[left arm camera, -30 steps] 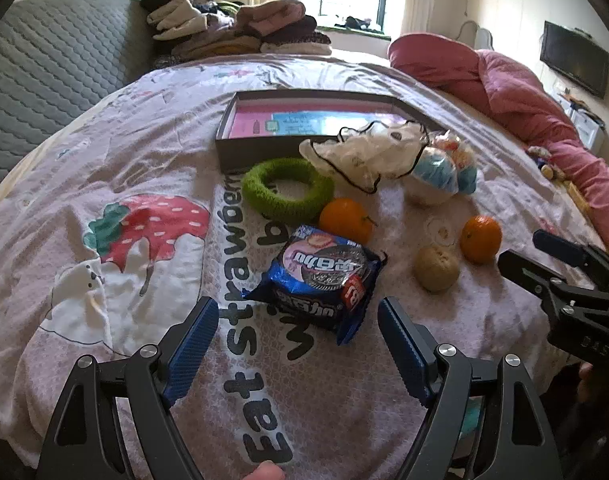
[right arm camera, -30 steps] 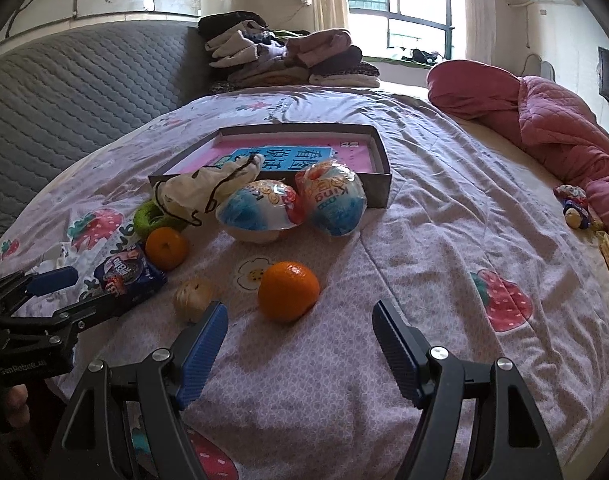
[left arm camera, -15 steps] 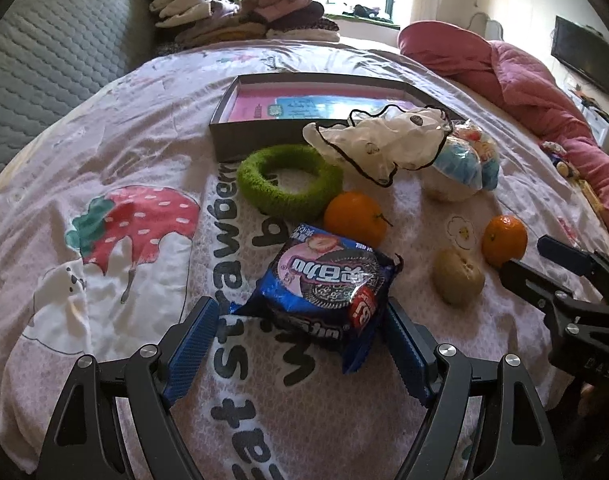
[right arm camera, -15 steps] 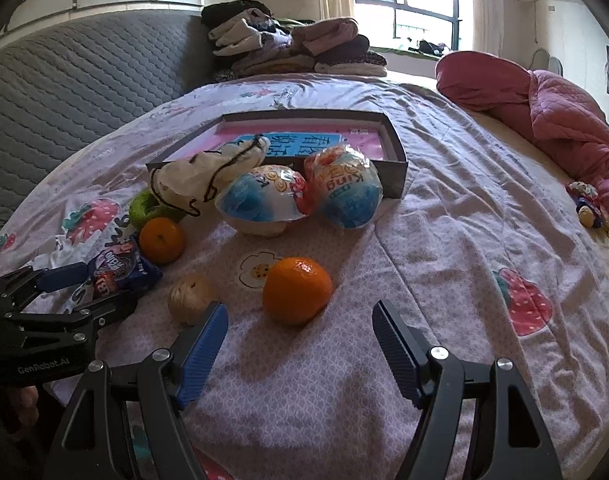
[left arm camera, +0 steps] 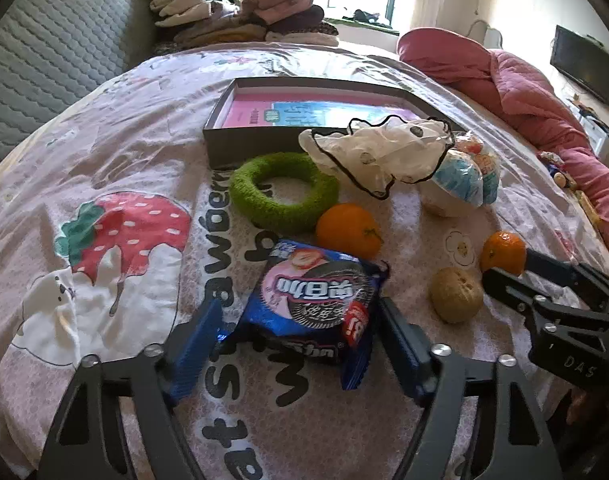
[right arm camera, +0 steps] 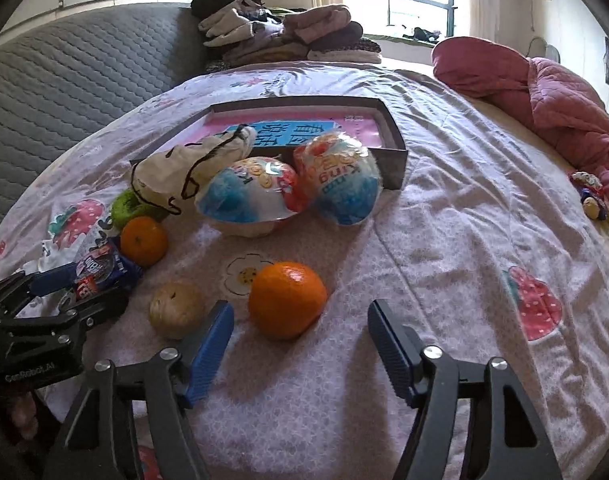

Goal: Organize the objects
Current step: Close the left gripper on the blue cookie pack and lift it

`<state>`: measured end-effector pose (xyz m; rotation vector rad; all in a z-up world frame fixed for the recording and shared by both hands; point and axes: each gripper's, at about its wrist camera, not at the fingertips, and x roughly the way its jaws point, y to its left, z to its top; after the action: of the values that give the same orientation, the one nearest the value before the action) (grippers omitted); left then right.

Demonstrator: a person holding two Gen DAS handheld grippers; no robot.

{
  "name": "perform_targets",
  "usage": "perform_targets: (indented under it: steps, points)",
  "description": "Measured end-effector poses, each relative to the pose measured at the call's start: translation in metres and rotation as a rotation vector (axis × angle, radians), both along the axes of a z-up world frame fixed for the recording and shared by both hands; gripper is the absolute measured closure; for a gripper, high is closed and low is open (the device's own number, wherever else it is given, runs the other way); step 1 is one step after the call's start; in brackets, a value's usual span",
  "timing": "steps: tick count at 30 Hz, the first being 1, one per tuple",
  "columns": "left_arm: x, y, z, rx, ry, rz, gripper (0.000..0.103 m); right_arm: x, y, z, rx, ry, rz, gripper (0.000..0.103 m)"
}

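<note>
Between left gripper (left arm camera: 296, 344) fingers, cookie packet (left arm camera: 314, 304)

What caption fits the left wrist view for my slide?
Left gripper, fingers open, straddling the blue cookie packet on the strawberry bedsheet.

"King" on snack bag (right arm camera: 338, 178); "Eat strawberry" on bedsheet (left arm camera: 232, 420).

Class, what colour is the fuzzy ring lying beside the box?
Green; the ring shows best in the left wrist view.
</note>
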<state>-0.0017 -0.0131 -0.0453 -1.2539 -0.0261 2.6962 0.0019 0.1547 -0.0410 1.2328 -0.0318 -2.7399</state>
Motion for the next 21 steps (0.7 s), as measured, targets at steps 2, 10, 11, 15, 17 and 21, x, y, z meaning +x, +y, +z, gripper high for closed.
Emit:
perform_targets:
  steps: [2, 10, 11, 15, 17, 21]
  points:
    - [0.0, 0.002, 0.0, -0.014, 0.003, -0.004, 0.031, -0.002, -0.001, -0.002, 0.001, -0.008, 0.003, 0.048]
    - [0.003, -0.001, 0.004, 0.032, 0.008, -0.014, 0.047, -0.004, 0.002, -0.003, -0.016, -0.008, 0.002, 0.063]
    - [0.004, -0.001, 0.004, 0.034, 0.009, -0.014, 0.047, -0.004, 0.002, -0.003, -0.012, -0.007, 0.005, 0.063]
    - [0.009, -0.003, 0.01, 0.022, 0.03, -0.005, 0.047, 0.0, 0.003, 0.001, -0.008, 0.013, 0.011, 0.064]
    - [0.012, -0.005, 0.015, 0.017, 0.047, -0.002, 0.047, 0.001, 0.003, 0.005, -0.006, 0.027, 0.014, 0.064]
    - [0.016, -0.007, 0.024, 0.024, 0.067, 0.0, 0.047, 0.005, 0.001, 0.013, 0.011, 0.061, 0.022, 0.064]
